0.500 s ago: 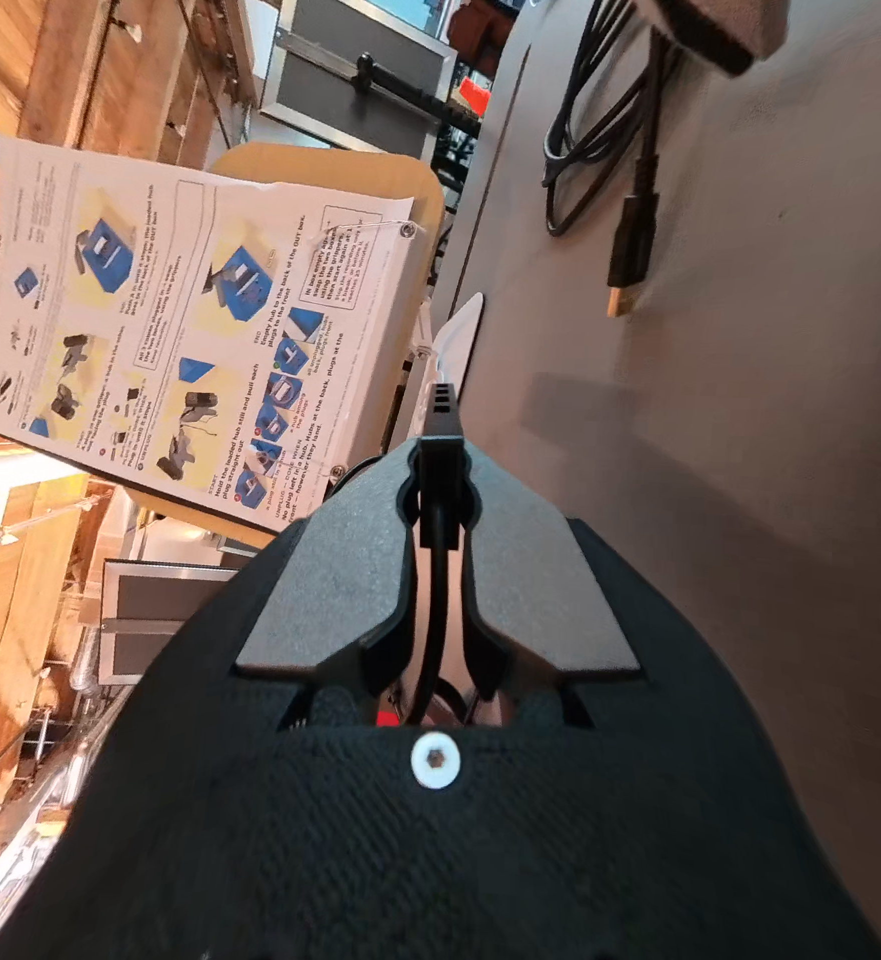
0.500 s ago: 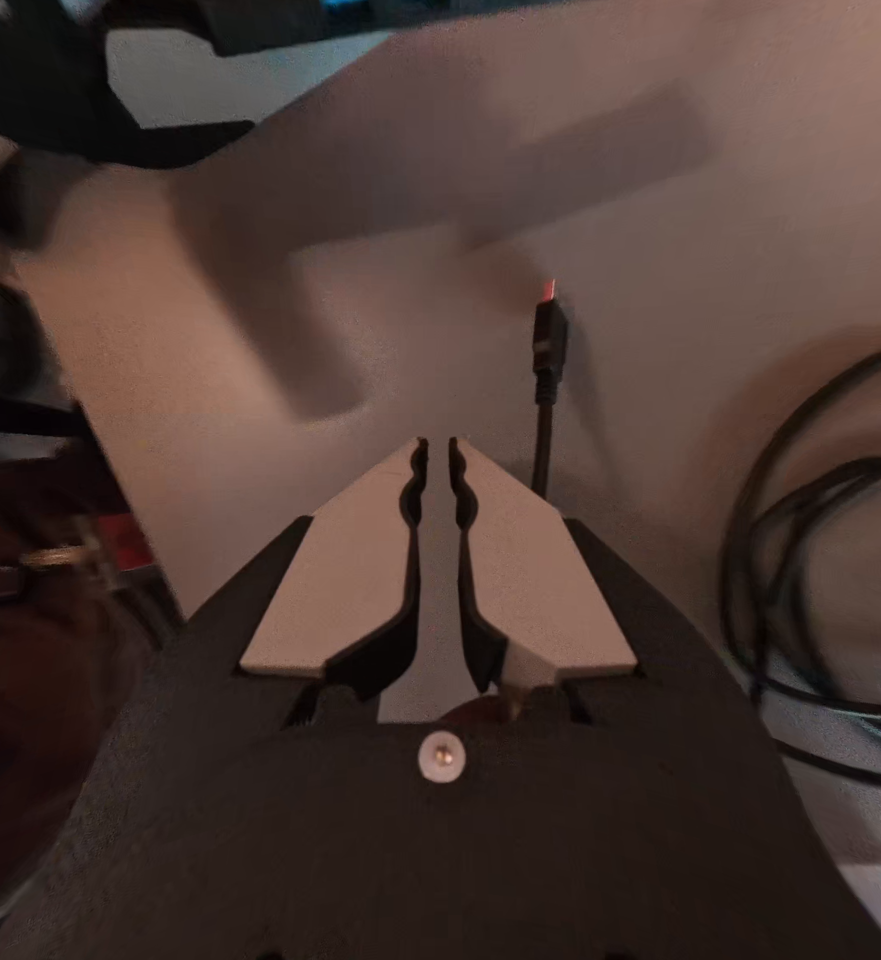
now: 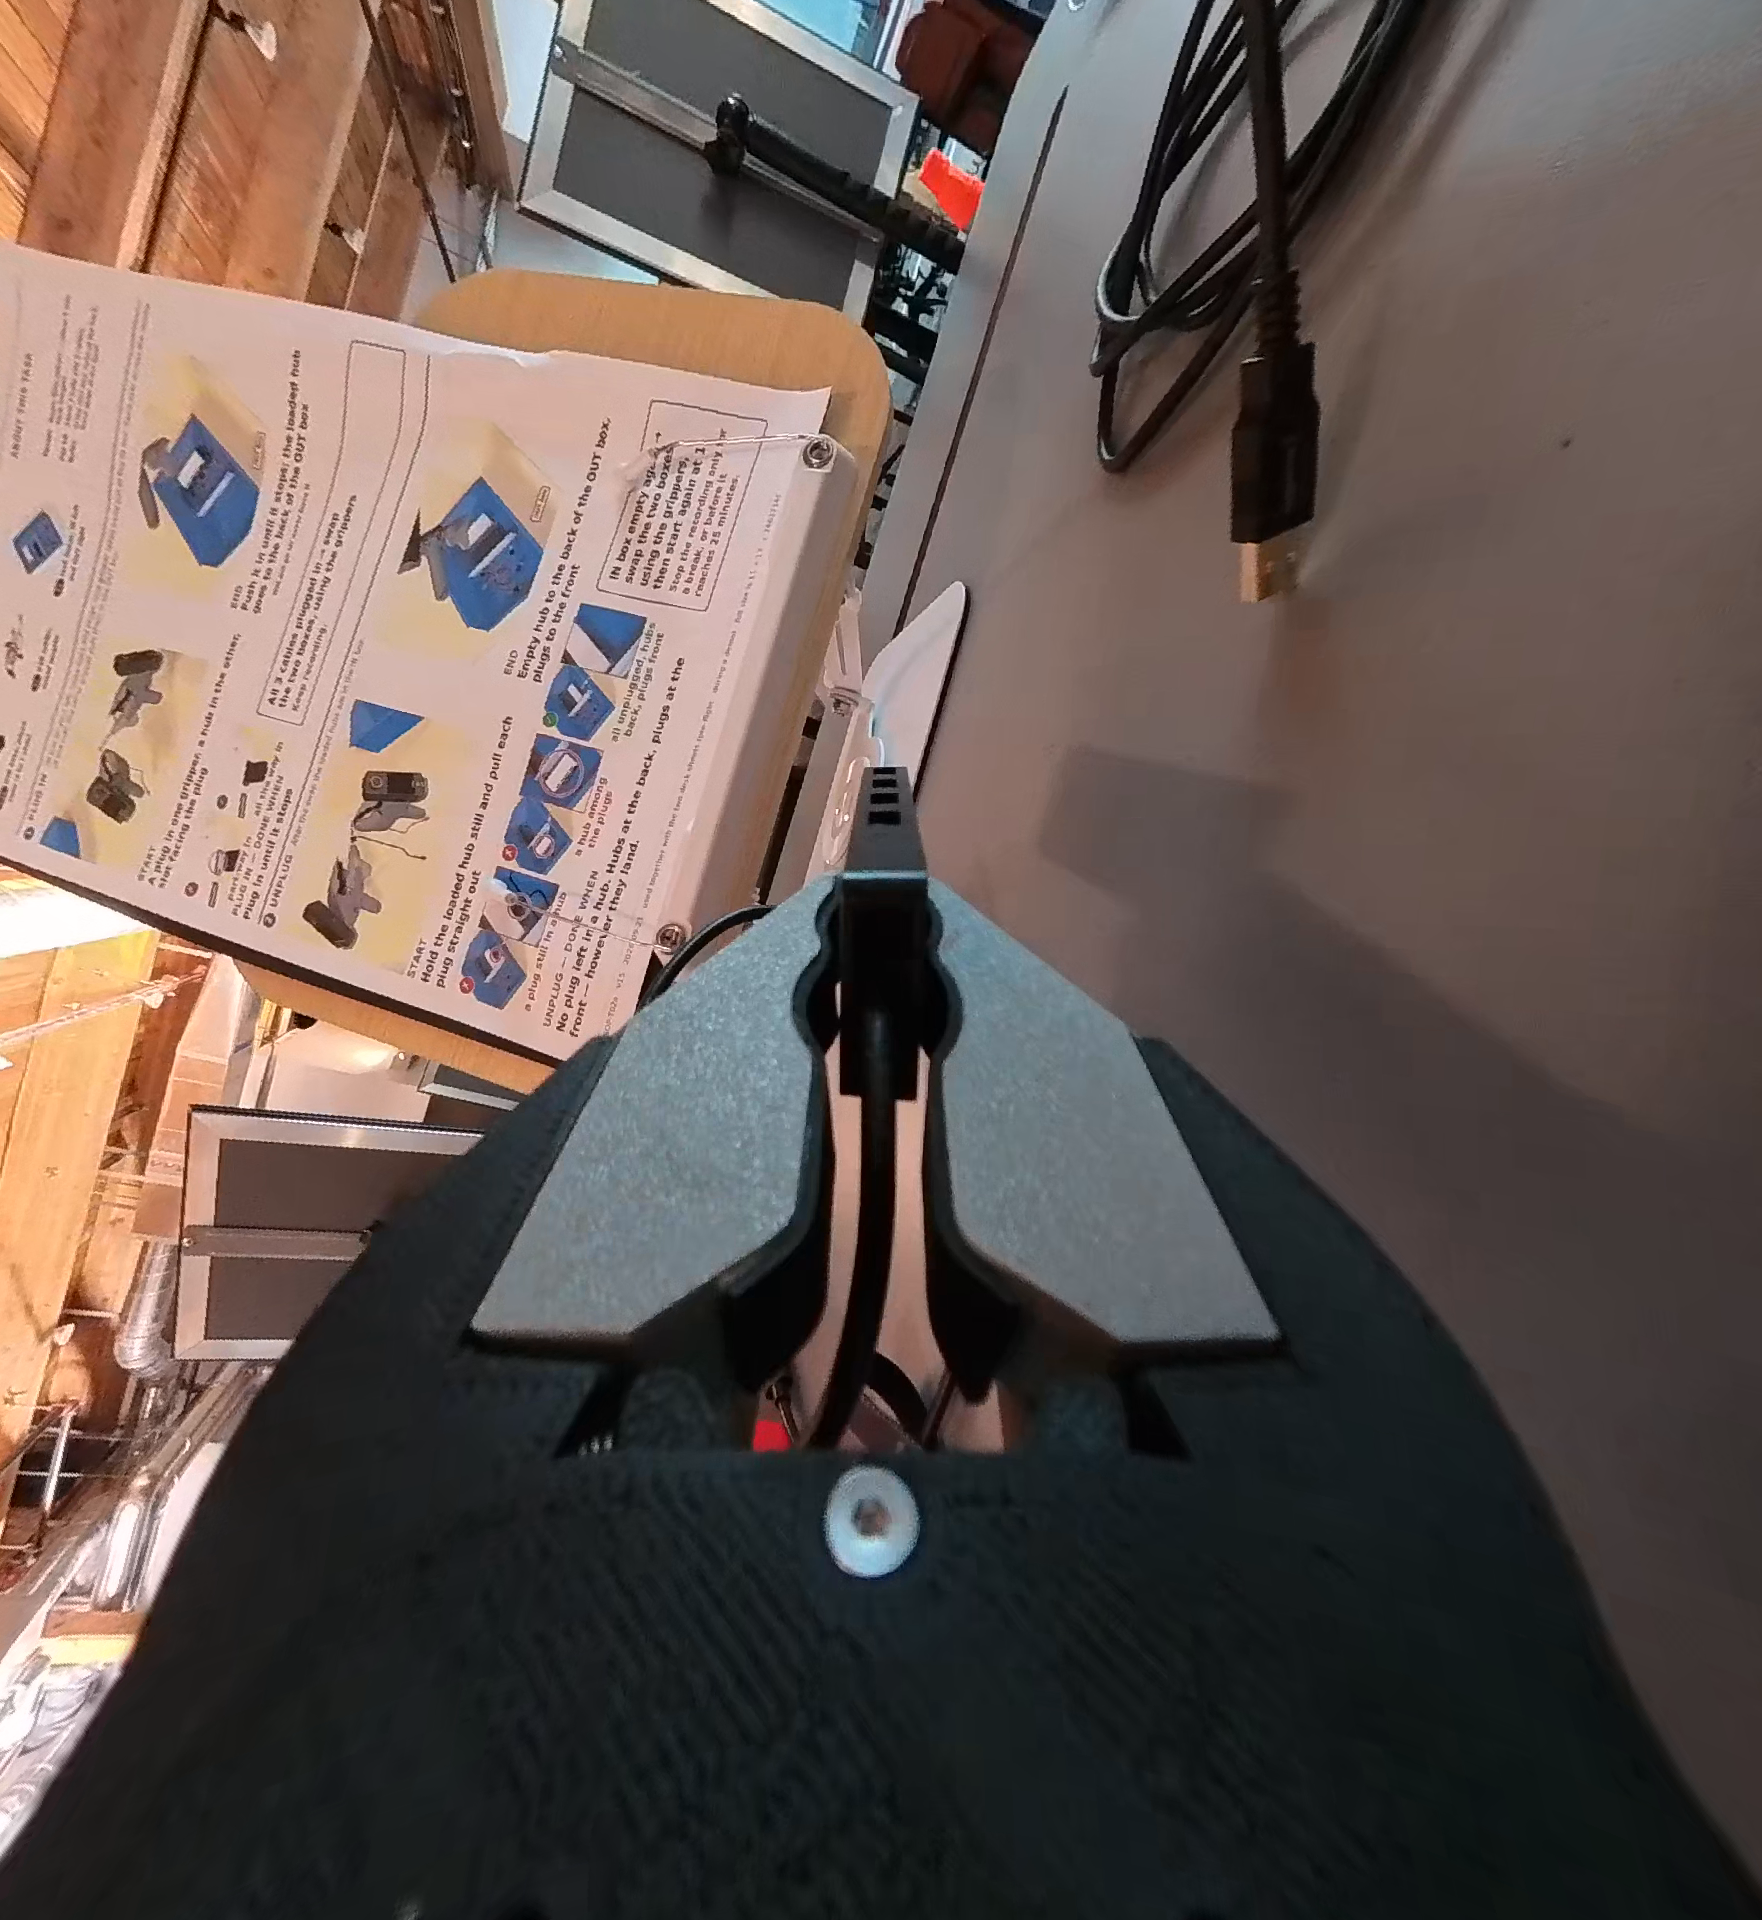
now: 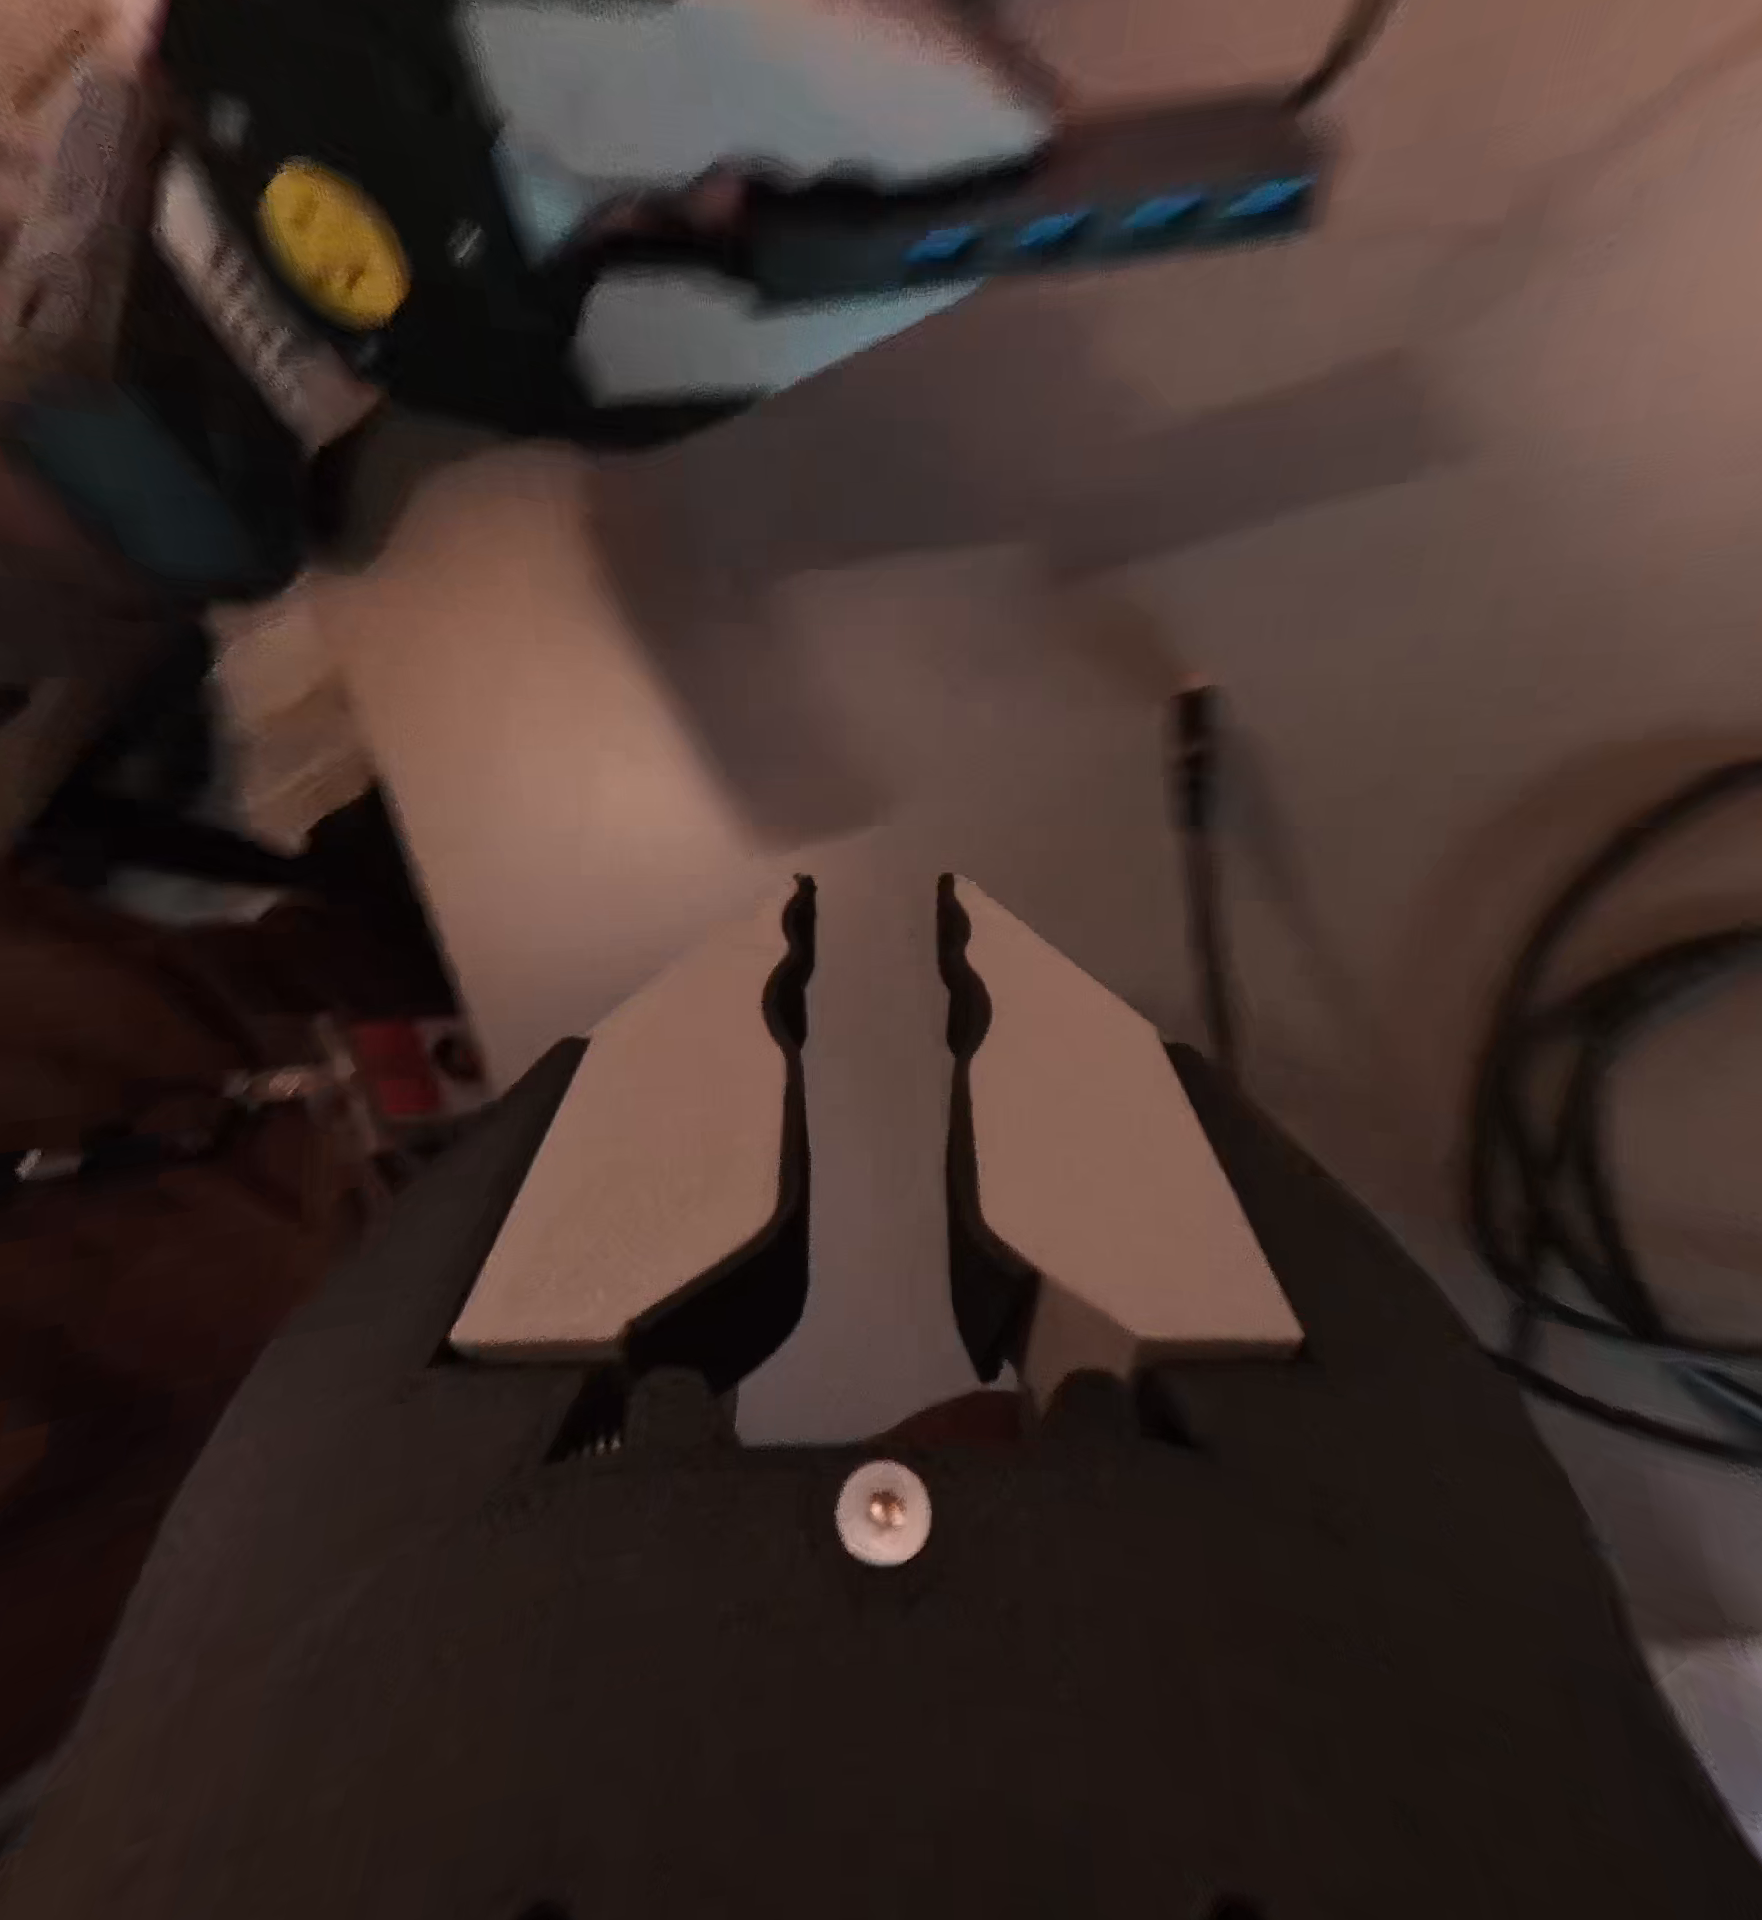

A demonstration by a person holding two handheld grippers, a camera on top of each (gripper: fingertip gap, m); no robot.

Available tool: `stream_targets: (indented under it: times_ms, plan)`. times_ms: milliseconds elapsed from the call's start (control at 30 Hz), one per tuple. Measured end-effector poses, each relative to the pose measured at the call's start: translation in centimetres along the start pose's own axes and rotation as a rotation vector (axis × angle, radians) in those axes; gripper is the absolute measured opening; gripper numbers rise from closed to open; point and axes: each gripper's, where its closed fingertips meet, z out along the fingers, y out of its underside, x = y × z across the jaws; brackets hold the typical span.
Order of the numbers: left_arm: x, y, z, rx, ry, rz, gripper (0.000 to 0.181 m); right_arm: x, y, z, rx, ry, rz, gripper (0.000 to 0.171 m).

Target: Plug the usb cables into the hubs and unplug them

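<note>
A grey table top (image 3: 1479, 935) fills the right side of the left wrist view, its dark edge running up the middle of the frame, with wooden walling and a laminated instruction sheet (image 3: 337, 644) on a board seen beyond that edge at the upper left. At centre frame the left gripper (image 3: 882, 940) is clamped on a slim black USB hub (image 3: 887, 831), which is held edge-on and projects past the fingertips, its lead trailing back between the jaws. In the right wrist view, which is heavily blurred, the right gripper (image 4: 872, 894) is seen with its jaws apart and nothing between them. The same hub (image 4: 1043, 223) is seen at the upper middle of that frame, held in the air by the other gripper, its long axis lying nearly across the frame and its row of blue ports turned toward the camera. A black USB plug (image 4: 1194, 748) lies on the table just right of and beyond the right gripper's tips, its long axis pointing up the frame, its cable running back toward the lower right beside a coil of cable (image 4: 1635, 1091). The plug is judged the next pick, and the right gripper is the nearer tool. Bare table is left around the plug on its left; the coil crowds its right.
</note>
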Motion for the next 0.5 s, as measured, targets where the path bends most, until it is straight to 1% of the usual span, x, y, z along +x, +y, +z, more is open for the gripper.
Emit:
stream_targets:
  times_ms: [67,133,200,233,300,333,433,500]
  plan:
    - [0.1,0.0,0.1,-0.001,0.004,-0.003,0.009,3.2,-2.3,-2.0,0.058,0.124,0.062,0.021]
    - [0.2,0.0,0.1,-0.002,0.005,0.001,0.009,5.8,-4.0,-3.3,0.076,0.185,0.132,0.023]
    - [0.2,0.0,0.1,-0.002,0.005,0.001,0.009,7.8,-3.9,-2.8,-0.01,0.204,0.197,0.025]
    - [0.1,0.0,0.1,-0.002,0.005,-0.001,0.009,8.0,-3.4,-1.9,-0.081,0.177,0.222,0.028]
    - [0.1,0.1,0.1,-0.003,0.004,-0.002,0.009,7.3,-2.1,0.2,-0.219,0.068,0.264,0.028]
    - [0.1,0.1,0.1,-0.004,0.005,0.001,0.009,7.0,-1.7,1.1,-0.259,0.026,0.281,0.028]
    - [0.3,0.1,0.1,-0.009,0.004,0.034,0.009,7.1,-0.6,3.2,-0.358,-0.025,0.342,0.028]
    - [0.4,0.1,0.1,-0.013,0.003,0.06,0.009,6.9,0.4,4.2,-0.414,-0.059,0.381,0.032]
